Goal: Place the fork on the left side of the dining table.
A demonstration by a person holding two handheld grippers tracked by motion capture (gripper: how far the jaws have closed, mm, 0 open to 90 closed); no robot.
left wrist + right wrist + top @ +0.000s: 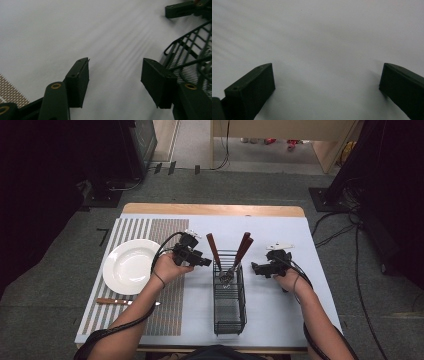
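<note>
Both pairs of jaws stand apart with nothing between them: the left gripper [206, 263] half-wide beside the black wire cutlery basket [229, 312], the right gripper [255, 268] wider on its other side. One wooden-handled knife [120, 301] already lies by the round white plate [131, 266]; three wooden-handled pieces [243, 251] remain in the basket, apparently still to be laid out.

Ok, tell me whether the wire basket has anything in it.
Not empty. The wire basket holds wooden-handled cutlery standing tilted at its far end, handles up; the near part of it looks bare.

Even light; close views perhaps blurred.
</note>
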